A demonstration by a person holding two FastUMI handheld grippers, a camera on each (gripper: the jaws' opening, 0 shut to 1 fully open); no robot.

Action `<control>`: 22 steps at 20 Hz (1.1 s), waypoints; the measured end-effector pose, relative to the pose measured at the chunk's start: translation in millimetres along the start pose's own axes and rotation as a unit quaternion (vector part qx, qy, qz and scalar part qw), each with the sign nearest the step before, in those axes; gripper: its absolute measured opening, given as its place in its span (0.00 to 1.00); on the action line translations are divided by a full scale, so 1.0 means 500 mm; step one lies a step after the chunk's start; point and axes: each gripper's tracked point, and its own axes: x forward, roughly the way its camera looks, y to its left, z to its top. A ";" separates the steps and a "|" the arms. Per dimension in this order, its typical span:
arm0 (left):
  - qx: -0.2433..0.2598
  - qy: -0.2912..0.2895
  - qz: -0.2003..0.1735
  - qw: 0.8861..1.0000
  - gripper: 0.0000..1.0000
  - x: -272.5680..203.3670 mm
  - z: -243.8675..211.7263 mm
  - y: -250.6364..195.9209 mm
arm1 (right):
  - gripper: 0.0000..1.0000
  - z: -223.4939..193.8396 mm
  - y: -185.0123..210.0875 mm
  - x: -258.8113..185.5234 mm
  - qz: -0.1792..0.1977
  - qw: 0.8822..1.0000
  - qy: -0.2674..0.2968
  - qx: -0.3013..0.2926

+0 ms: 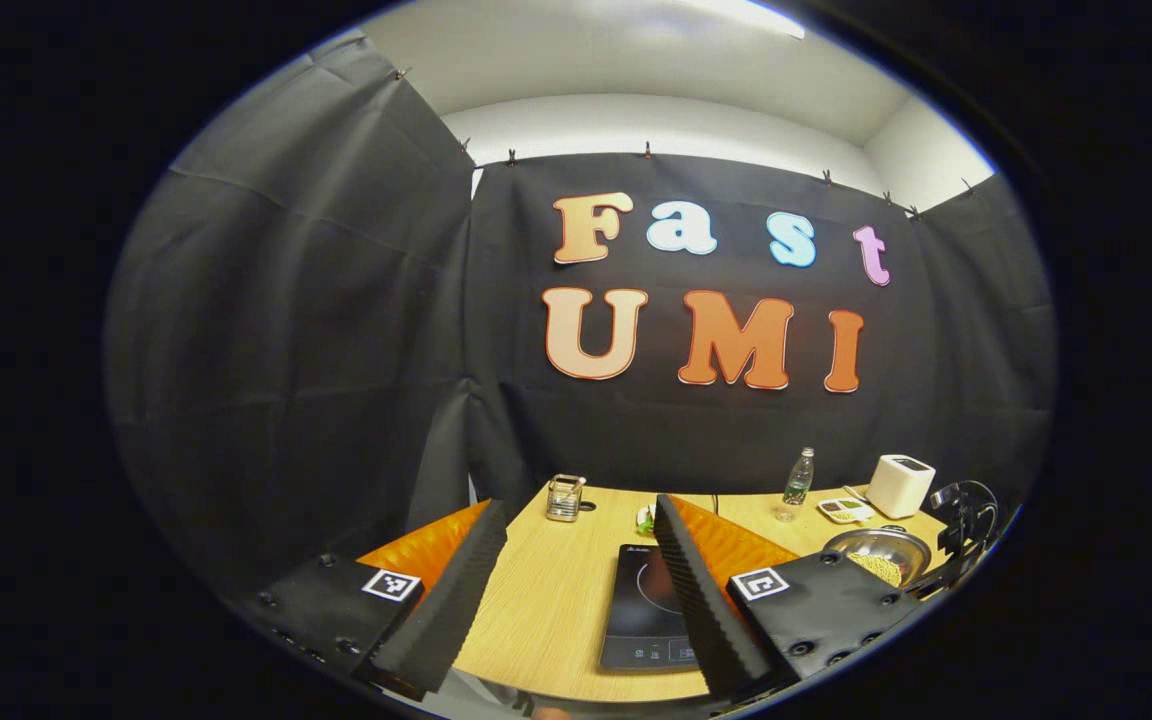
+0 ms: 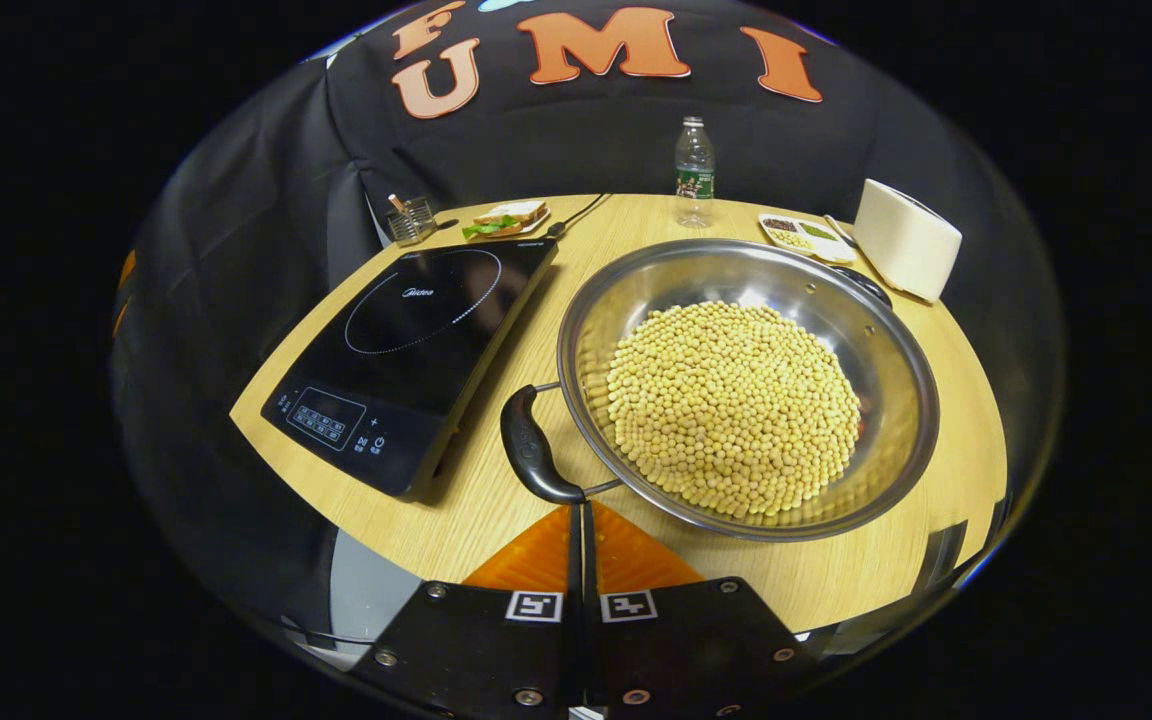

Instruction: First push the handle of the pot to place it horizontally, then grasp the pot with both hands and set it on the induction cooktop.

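The right gripper [image 2: 581, 515] has its fingers pressed together with nothing between them, tips just behind the pot's black handle [image 2: 534, 450], which looks like a blunt pusher readied to swing that handle sideways; the left gripper [image 1: 576, 590] hangs higher over the table's near edge with fingers wide apart, likely waiting for the two-handed lift. The pot [image 2: 748, 385], heaped with yellow beans [image 2: 733, 405], sits on the wooden table [image 2: 416, 525] just right of the induction cooktop [image 2: 416, 350], its near rim close to the table edge, so bare wood between pot and cooktop gives the handle room
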 end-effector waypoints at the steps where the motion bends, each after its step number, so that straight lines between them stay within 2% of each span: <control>1: 0.000 0.000 0.001 1.000 0.98 0.000 0.002 -0.001 | 0.00 0.004 0.004 0.004 0.002 1.000 0.000 0.000; 22: -0.001 0.008 0.029 1.000 0.98 0.016 -0.011 0.052 | 0.00 0.071 0.050 0.058 0.025 1.000 0.003 -0.008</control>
